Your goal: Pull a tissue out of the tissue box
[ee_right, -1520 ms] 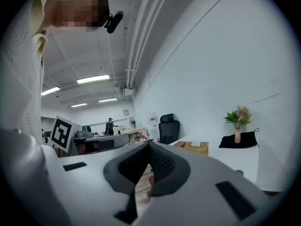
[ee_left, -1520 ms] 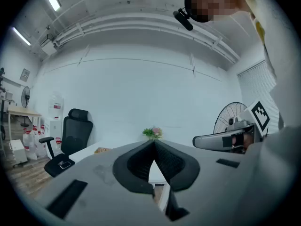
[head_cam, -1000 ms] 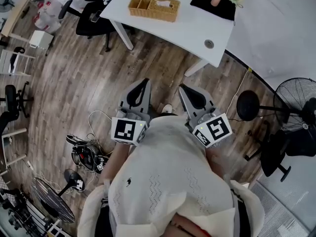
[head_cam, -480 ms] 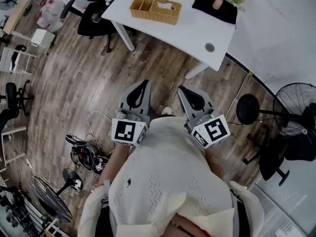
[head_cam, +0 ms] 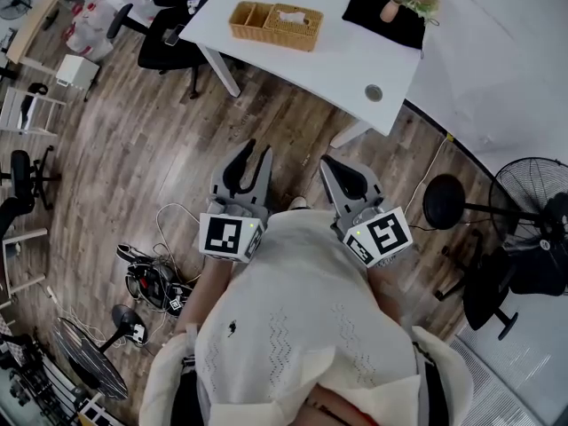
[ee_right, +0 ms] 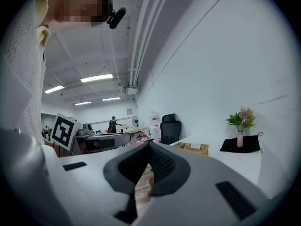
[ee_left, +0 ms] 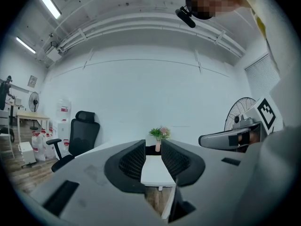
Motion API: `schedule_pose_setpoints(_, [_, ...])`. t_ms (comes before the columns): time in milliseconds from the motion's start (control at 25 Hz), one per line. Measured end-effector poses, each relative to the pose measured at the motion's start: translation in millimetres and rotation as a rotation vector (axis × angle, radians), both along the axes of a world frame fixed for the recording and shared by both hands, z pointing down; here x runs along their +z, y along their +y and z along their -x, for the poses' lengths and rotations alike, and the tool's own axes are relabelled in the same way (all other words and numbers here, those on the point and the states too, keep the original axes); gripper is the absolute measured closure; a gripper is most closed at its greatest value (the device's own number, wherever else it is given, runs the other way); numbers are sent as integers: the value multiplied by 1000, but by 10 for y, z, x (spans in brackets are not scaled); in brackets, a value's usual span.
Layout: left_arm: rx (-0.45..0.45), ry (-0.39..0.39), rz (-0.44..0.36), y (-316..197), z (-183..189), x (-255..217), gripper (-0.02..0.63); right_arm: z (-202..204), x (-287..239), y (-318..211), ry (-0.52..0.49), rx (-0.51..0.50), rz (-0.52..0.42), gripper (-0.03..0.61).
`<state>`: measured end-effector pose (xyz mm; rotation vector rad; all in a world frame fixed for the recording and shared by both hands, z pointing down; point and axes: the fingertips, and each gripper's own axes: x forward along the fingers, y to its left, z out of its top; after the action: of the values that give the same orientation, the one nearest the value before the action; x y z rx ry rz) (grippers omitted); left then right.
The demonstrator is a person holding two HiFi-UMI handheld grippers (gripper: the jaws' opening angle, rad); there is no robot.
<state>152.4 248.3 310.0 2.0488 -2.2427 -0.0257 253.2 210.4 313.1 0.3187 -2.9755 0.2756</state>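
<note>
Both grippers are being held low in front of the person's white knit top (head_cam: pixel 302 327), above the wooden floor (head_cam: pixel 133 149) and well apart from the white table (head_cam: pixel 342 60).

Left gripper (ee_left: pixel 153 144): the jaws are standing apart. Only the far end of the table and a small vase of flowers (ee_left: pixel 159 136) are showing through the gap. Nothing is sitting between the ribbed pads; the claw is released and empty.

Right gripper (ee_right: pixel 149 145): the jaws are meeting at their tips, clenched on nothing. Floor is showing through the slit lower down.

Task item: the tissue box (head_cam: pixel 296 22) is sitting in a wicker holder near the table's left end, touching a divided wicker tray (head_cam: pixel 250 16) on its left side. A pale patch is showing at its top opening; it is probably a tissue, though the box is too small in the head view to confirm. In the right gripper view the same wicker pieces are appearing on the table edge, far ahead of the jaws. Neither gripper is touching the box.

Surroundings: a black cloth (head_cam: pixel 382 14) is lying at the table's right end with the vase on it. A black office chair (head_cam: pixel 169 38) is standing beside the table's left end. A floor fan (head_cam: pixel 531 189) is standing to the person's right, and cables (head_cam: pixel 155 278) are lying on the floor to the left.
</note>
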Motion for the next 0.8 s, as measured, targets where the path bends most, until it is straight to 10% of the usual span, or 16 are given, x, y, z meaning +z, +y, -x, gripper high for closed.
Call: schedule_pose_setpoints(800, [19, 14, -8, -659, 262, 80, 485, 158, 153, -667, 17, 41, 3, 578])
